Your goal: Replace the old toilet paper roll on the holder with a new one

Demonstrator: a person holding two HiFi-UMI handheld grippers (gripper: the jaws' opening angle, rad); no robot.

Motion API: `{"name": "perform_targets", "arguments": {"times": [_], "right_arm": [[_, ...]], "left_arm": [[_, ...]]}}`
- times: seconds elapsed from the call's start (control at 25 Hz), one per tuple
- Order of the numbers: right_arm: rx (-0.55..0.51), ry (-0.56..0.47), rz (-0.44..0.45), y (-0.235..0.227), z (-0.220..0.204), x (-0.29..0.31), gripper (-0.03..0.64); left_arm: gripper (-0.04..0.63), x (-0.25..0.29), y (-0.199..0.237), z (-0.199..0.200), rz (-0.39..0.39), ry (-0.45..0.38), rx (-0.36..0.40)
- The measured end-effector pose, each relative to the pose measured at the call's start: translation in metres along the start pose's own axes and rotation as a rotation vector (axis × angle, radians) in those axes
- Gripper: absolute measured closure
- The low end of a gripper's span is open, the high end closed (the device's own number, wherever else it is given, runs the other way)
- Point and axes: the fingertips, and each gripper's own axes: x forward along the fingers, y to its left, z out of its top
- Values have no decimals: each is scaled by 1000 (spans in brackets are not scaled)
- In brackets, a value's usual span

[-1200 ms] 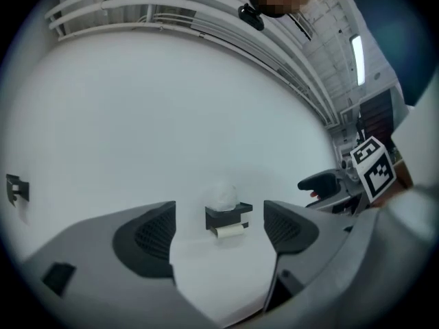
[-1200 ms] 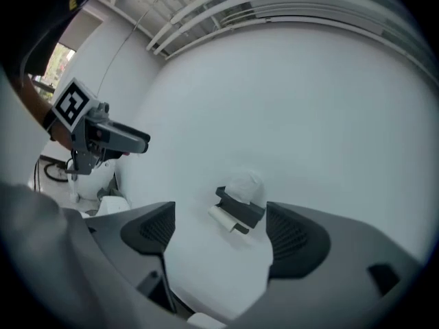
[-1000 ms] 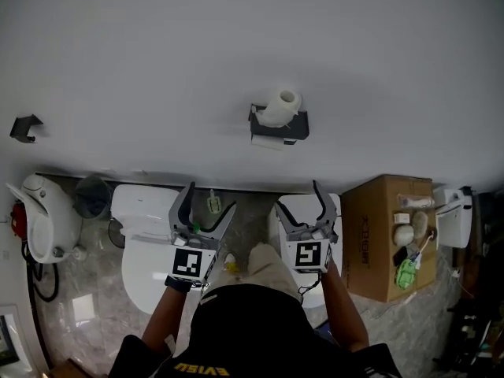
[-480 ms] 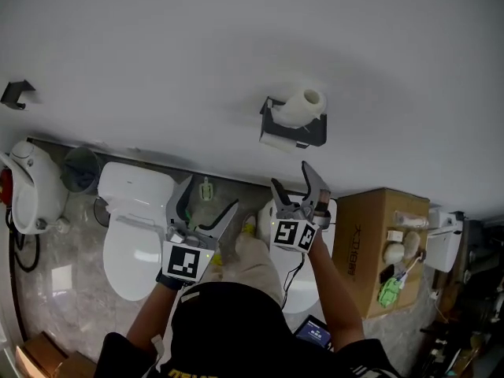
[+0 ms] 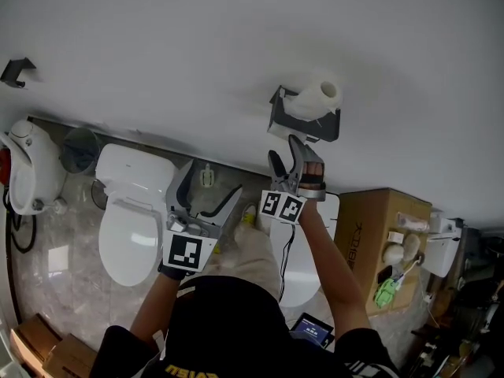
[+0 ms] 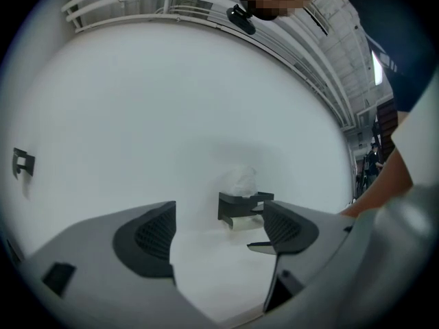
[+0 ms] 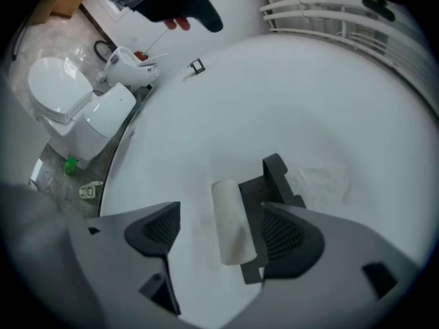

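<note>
The dark holder is fixed to a broad white wall. A crumpled white toilet paper roll sits on its top edge. The wall is bare on all sides of the holder. The only other fitting is a small dark bracket, well apart at the far left.

The right tongs are raised to just below the holder, with the tips near its lower edge. Their jaws have just been closing a little but stand wide, and nothing is pressed between them. In the right gripper view a pale, roll-shaped piece of paper lies along the holder's side, in the gap ahead of the jaws. The holder's dark edge lines up with one jaw. I cannot tell whether the pads touch either one.

The left tongs hang lower and to the left, well apart from the holder. They are spread wide with only open wall showing between them. In the left gripper view the holder and its roll stand far ahead, framed by the jaws.

Below, the room is tighter. A white toilet stands against the wall under the left tongs. A second toilet is under the right arm. A cardboard box with small things on top stands just beside that toilet, to the right. The marbled floor shows between them.
</note>
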Motion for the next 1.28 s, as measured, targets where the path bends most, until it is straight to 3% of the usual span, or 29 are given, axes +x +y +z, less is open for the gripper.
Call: {"name": "perform_targets", "arguments": {"times": [0.44,0.76,1.28], "right_arm": [[-104,73,-74,-7,4,31,265],[-137,113,-101,-16,-4,34,383],[-153,129,-102,-20,-15,27,440]], "left_arm": [[189,-14,-12,-4,-16,34,33],[189,-14,-15,-6,-23,40,29],[189,-10,-26,-6,-64,37,49]]}}
